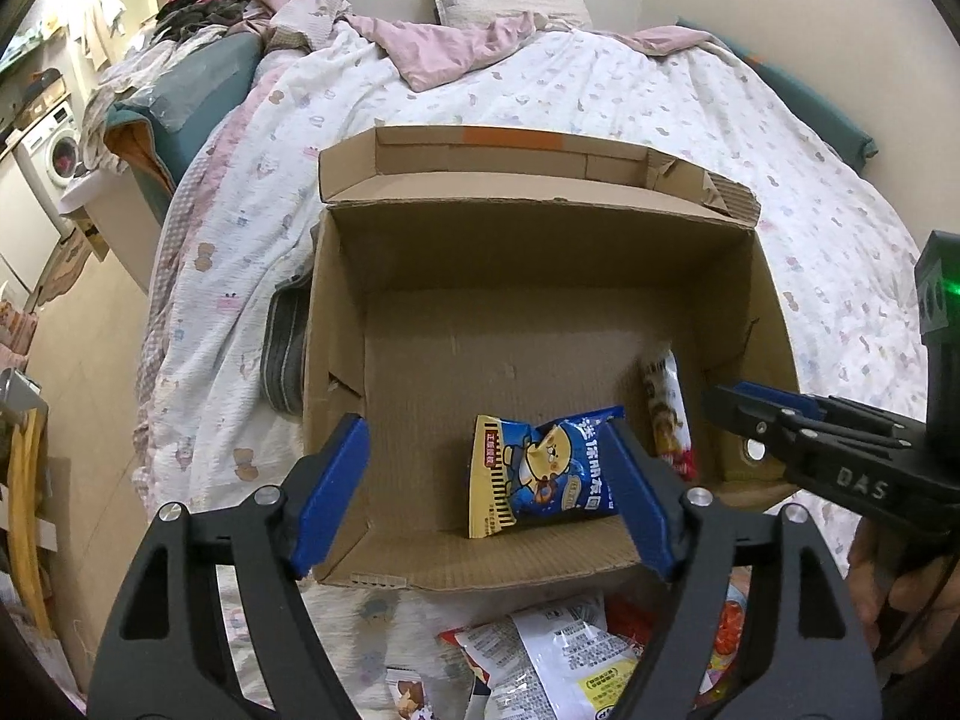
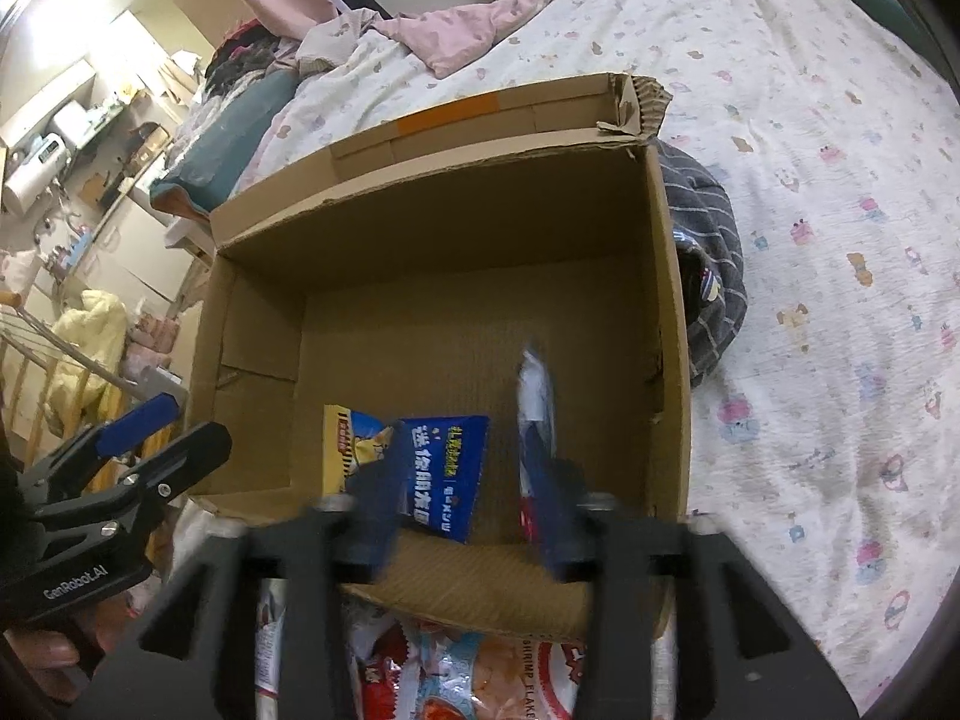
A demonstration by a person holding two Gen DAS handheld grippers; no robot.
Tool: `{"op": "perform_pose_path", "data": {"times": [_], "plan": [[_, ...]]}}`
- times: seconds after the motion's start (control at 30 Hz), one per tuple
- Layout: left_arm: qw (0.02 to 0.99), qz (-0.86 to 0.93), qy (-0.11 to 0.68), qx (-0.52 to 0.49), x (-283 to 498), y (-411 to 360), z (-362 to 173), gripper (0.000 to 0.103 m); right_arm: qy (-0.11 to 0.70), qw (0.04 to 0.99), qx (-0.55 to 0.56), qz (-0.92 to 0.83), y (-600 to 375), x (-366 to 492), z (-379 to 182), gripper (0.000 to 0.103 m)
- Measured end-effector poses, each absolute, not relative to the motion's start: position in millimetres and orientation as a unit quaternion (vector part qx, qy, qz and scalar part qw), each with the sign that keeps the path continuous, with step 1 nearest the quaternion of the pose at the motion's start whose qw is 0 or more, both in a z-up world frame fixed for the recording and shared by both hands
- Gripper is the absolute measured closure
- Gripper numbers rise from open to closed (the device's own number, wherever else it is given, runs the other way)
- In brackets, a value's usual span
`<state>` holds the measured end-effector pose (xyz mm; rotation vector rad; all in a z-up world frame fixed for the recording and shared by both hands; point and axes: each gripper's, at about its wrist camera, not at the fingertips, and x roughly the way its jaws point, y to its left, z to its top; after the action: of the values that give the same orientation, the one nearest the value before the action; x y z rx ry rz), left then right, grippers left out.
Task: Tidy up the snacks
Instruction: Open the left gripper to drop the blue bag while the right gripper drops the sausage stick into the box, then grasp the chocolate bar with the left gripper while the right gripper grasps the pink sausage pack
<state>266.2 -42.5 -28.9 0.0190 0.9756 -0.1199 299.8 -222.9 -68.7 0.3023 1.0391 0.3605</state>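
Note:
An open cardboard box stands on the bed; it also shows in the right wrist view. A blue and yellow snack bag lies on its floor near the front wall, also seen in the right wrist view. A white and red snack packet stands against the right wall, blurred in the right wrist view. My left gripper is open and empty over the box's front edge. My right gripper is open, blurred, just above the front wall; it enters the left wrist view from the right.
Several loose snack bags lie on the bed in front of the box, also in the right wrist view. A dark folded cloth lies against the box's side. Bedding and pillows lie behind.

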Motion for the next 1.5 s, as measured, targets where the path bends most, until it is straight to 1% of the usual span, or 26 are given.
{"op": "perform_pose_path", "data": {"times": [0.07, 0.3, 0.73, 0.87, 1.03, 1.43, 1.47, 1.5], "plan": [[0.883, -0.058, 0.466, 0.011, 265.1, -43.0, -28.3, 0.027, 0.485, 0.845, 0.146, 0.169, -224.0, 298.4, -66.5, 0.041], [0.886, -0.059, 0.460, 0.016, 257.0, -43.4, -23.9, 0.027, 0.476, 0.852, 0.145, 0.165, -229.8, 296.9, -56.8, 0.041], [0.890, -0.048, 0.453, 0.000, 219.6, -28.8, -8.8, 0.027, 0.462, 0.856, 0.164, 0.161, -244.6, 261.6, -36.2, 0.041], [0.888, -0.044, 0.457, -0.020, 208.5, -20.3, -7.0, 0.027, 0.455, 0.859, 0.169, 0.164, -246.7, 247.2, -29.7, 0.041], [0.877, -0.037, 0.476, -0.049, 191.1, -6.0, -11.6, 0.027, 0.469, 0.849, 0.177, 0.170, -244.6, 234.2, -35.2, 0.041], [0.869, -0.001, 0.491, -0.067, 146.7, 23.1, -22.6, 0.027, 0.462, 0.848, 0.191, 0.176, -252.9, 184.7, -32.2, 0.041], [0.867, 0.002, 0.494, -0.070, 143.2, 26.4, -25.0, 0.027, 0.464, 0.847, 0.193, 0.175, -254.2, 182.0, -33.0, 0.039], [0.865, 0.005, 0.497, -0.074, 140.2, 29.5, -27.6, 0.027, 0.464, 0.846, 0.197, 0.174, -257.0, 176.9, -34.4, 0.034]]}}
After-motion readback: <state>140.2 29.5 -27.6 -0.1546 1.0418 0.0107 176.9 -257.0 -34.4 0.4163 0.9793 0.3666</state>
